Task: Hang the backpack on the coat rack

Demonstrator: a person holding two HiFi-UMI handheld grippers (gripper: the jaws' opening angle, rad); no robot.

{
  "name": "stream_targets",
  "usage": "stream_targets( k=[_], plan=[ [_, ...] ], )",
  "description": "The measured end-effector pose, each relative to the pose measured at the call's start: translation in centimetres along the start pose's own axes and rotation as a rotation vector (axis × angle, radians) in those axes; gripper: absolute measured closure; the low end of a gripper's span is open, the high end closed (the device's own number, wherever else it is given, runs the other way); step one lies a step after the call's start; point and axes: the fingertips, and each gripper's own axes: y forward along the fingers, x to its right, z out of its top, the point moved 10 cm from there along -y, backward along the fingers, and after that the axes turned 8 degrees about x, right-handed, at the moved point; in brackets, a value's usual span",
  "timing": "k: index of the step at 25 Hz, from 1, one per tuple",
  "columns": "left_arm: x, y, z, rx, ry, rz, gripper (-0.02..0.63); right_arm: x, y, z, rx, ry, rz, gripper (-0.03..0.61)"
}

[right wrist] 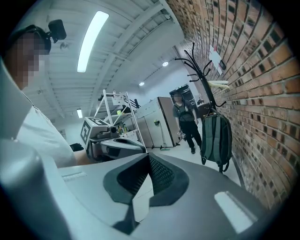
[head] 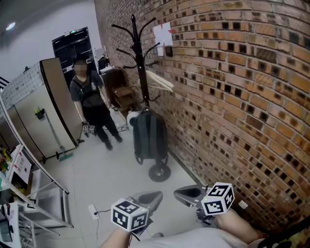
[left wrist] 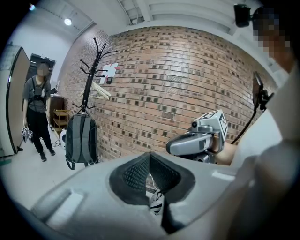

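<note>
Grey backpack (head: pixel 149 138) hanging from coat rack (head: pixel 138 58) at twelve o'clock, seemingly done; hold left gripper (head: pixel 154 197), right gripper (head: pixel 183 193) back, jaws together, empty.

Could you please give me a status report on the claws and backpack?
Left claw and right claw shut, empty. Dark grey fabric backpack hangs on black metal coat rack. Person in dark clothes stands beside rack, apart from it.

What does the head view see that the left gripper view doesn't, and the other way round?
Only the head view shows the cube on the left gripper. Only the left gripper view shows the ceiling lamp and the head camera. Both show the backpack hanging on the rack, the brick wall and a standing person.
</note>
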Motion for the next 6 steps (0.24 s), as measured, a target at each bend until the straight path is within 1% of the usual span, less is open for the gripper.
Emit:
stream_targets(
  k=[6],
  plan=[
    [0.69, -0.31, -0.21, 0.000, 0.002, -0.001, 0.612, -0.40, -0.68, -0.10, 0.001, -0.003, -0.006, 0.580]
  ],
)
